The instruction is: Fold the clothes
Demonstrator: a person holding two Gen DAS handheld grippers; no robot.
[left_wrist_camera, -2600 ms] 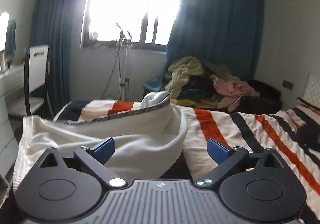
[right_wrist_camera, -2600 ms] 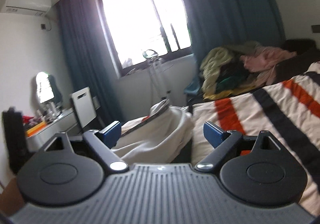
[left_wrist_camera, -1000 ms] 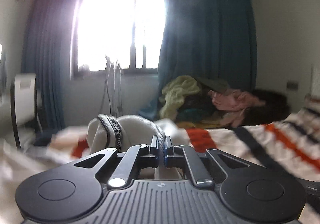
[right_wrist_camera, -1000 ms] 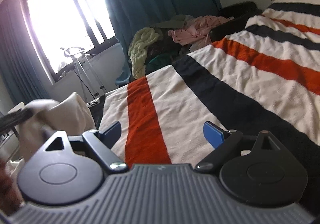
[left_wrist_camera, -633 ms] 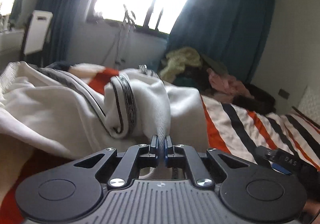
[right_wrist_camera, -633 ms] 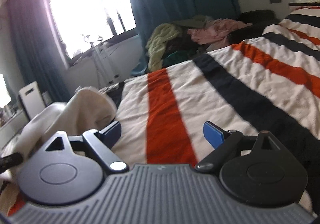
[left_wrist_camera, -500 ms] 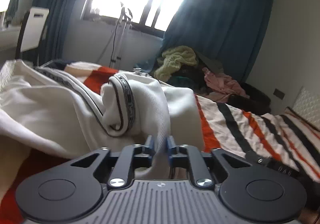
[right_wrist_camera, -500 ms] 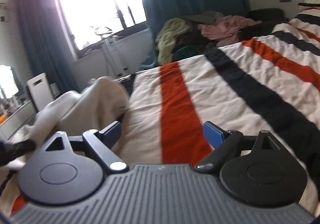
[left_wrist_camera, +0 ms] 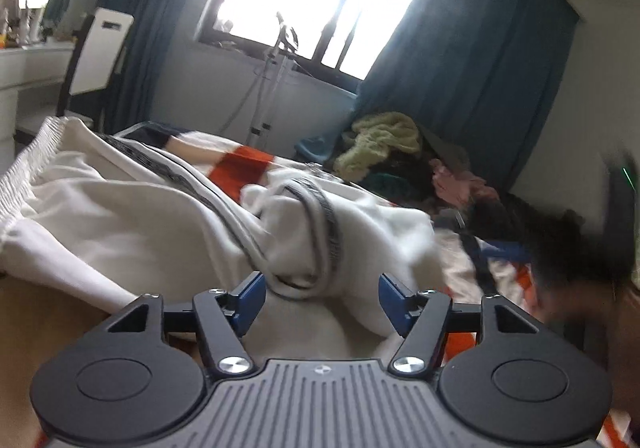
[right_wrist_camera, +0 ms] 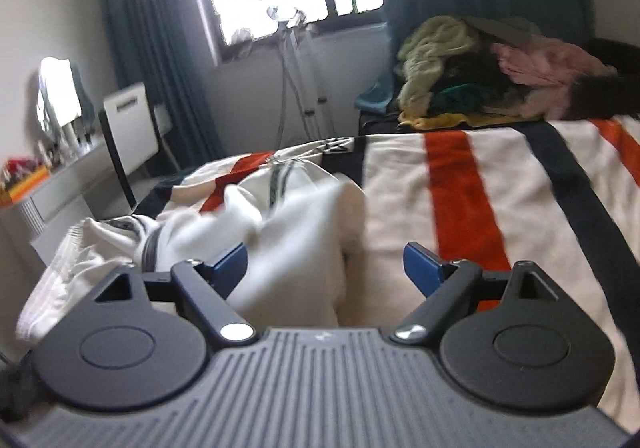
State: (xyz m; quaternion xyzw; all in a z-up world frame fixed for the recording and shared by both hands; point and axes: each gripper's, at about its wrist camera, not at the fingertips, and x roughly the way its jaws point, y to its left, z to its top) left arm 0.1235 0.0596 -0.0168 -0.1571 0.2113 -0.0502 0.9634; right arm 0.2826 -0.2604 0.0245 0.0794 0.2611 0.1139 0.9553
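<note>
Left wrist view: we start with the bed, its cover a soft flat weave in broad cream, orange and black stripes. Across its near end lies the white garment, a thick ribbed knit, heaped and creased, with dark printed bands running along it and a ribbed hem at the far left edge.

What has changed: half a second ago the left gripper was nearly closed on a fold of this cloth; now its blue pads stand wide apart with nothing between them, the cloth slumped just ahead. We judge the fold was dropped where wanted, and the next grasp point must be picked.

The right gripper is likewise spread wide and empty. It has swung from the bare stripes toward the garment, whose near edge now sits between and just beyond its fingers. We read this as lining up a fresh grab.

Smaller things: a jumbled pile of clothes beyond the bed, green, pink and dark, soft and shapeless; a white chair beside the pale worktop at left.
</note>
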